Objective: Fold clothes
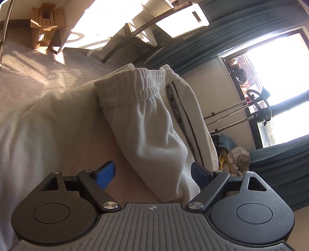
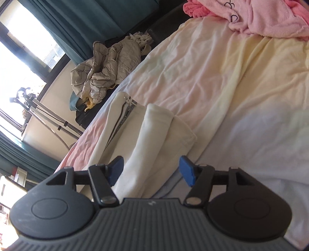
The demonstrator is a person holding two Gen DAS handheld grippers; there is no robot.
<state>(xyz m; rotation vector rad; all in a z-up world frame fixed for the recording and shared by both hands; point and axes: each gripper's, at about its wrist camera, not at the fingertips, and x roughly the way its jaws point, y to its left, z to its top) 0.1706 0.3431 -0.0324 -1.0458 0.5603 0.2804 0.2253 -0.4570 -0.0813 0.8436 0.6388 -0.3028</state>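
Observation:
White sweatpants (image 1: 154, 119) with an elastic waistband and a dark lettered side stripe lie folded on the bed, filling the middle of the left wrist view. My left gripper (image 1: 153, 174) is open, its blue pads to either side of the fabric just in front of it. In the right wrist view the same sweatpants (image 2: 146, 139) lie folded lengthwise on the pale sheet (image 2: 231, 86). My right gripper (image 2: 151, 170) is open, its pads either side of the near end of the fabric without clamping it.
A pink fluffy garment (image 2: 260, 17) lies at the far end of the bed. A crumpled beige jacket (image 2: 104, 67) sits beside the bed near teal curtains (image 2: 81, 21) and a window. Cardboard boxes (image 1: 44, 25) and a table stand across the floor.

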